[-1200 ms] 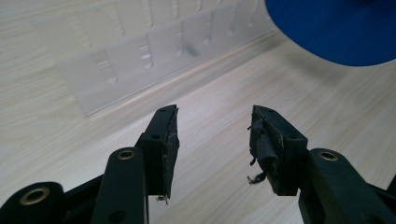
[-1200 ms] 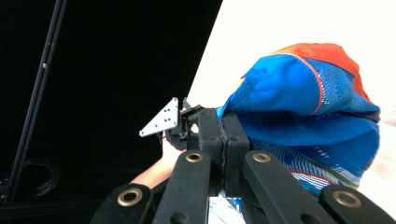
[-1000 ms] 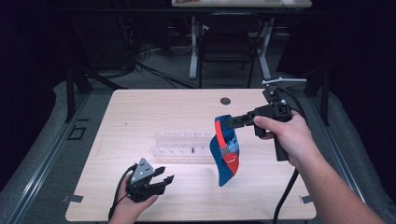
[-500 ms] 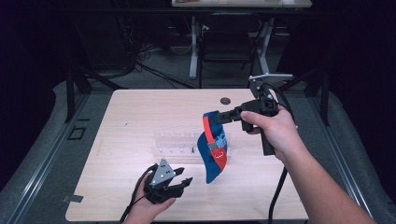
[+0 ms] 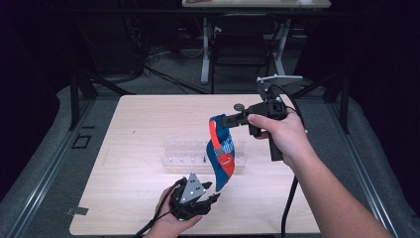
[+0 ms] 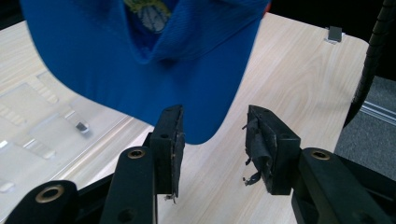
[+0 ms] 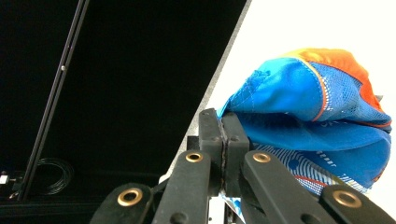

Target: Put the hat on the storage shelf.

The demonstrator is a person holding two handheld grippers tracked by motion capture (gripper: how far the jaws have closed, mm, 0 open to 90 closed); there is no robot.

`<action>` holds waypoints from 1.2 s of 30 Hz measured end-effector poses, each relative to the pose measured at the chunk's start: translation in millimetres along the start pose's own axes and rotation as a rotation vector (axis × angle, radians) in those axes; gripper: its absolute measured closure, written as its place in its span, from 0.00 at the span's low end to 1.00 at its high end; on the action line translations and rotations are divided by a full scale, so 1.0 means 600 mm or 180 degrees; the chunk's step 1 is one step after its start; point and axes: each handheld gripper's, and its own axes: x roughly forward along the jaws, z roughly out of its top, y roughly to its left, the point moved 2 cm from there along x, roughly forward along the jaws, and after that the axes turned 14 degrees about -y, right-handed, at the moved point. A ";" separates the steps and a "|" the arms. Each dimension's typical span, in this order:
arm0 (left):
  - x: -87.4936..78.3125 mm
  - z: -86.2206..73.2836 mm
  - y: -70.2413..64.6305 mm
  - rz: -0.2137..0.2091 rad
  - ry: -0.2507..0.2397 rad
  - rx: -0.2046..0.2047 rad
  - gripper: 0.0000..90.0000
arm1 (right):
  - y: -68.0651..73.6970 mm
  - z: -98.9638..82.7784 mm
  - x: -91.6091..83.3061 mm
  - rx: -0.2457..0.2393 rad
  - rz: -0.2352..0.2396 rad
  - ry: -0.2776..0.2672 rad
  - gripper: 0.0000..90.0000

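A blue cap with orange trim and a white patterned panel hangs above the wooden table. My right gripper is shut on the cap's upper edge and holds it up; in the right gripper view its jaws pinch the blue fabric. My left gripper sits low near the table's front, just under the cap's brim. In the left gripper view the blue brim dips toward the gap of my left gripper. Its jaws have just been closing, but the pads do not touch the brim.
A clear plastic rack lies on the table behind the cap. A small dark round object rests near the far edge. A tape strip marks the front left corner. Cables trail from both grippers toward the front edge.
The right gripper carried the cap leftward over the table's middle. The left gripper slid right and now sits beneath the hanging brim.
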 end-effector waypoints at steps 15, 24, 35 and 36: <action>0.026 0.010 0.000 0.0130 0.0062 0.0057 0.78 | 0.003 0.002 0.005 -0.0004 0.0000 -0.0009 1.00; 0.017 0.012 0.008 0.0165 0.0062 0.0058 0.90 | 0.004 0.003 0.001 0.0005 0.0005 -0.0032 1.00; -0.013 0.017 0.022 0.0254 -0.0013 0.0101 0.97 | 0.011 0.007 -0.007 -0.0023 0.0004 -0.0051 1.00; -0.014 0.018 0.024 0.0283 -0.0008 0.0121 0.98 | 0.011 0.007 -0.007 -0.0034 0.0018 -0.0070 1.00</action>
